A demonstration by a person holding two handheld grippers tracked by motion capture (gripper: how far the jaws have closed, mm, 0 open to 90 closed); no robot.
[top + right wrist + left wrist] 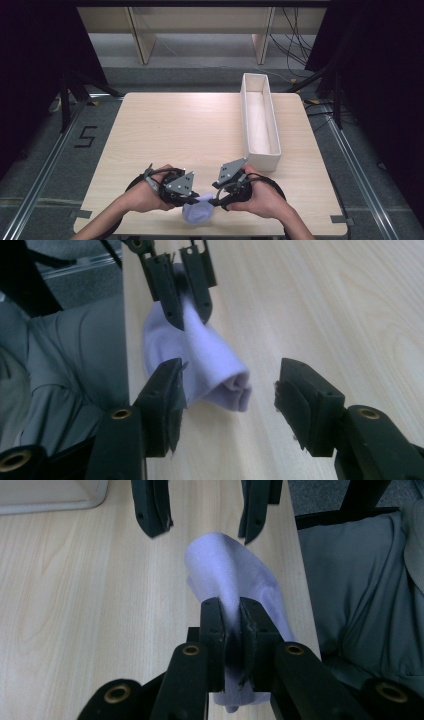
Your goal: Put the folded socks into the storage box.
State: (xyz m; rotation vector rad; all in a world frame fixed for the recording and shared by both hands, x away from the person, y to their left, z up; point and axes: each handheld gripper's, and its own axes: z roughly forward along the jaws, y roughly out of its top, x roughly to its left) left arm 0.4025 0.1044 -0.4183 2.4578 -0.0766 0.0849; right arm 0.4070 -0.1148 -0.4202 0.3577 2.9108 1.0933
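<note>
Hanging pinched between the two jaws of the left gripper (231, 630), the pale lilac cloth (235, 575) sits at the near edge of the table (190, 125), a little left of its middle. It is soft and matte, folded over on itself into a rounded hump; the right gripper view shows its free end as doubled, rolled layers (235, 387) resting on the wood, a detail hidden in the high view, where the cloth (197, 212) is just a small crumpled lump between the two hands. The left gripper view shows the grip itself: the jaws are nearly together with the fabric squeezed in the narrow gap, and a tail of it hangs below them. The right gripper (227, 400) has its jaws spread wide, clear of the fabric on either side of the rolled end, holding nothing. The left gripper view also shows those open jaws from the front, just beyond the far side of the cloth. In the high view the left hand (142, 195) and right hand (262, 197) face each other close together. Farther off, toward the far right of the table, stands a long white box (247, 100), open at the top
</note>
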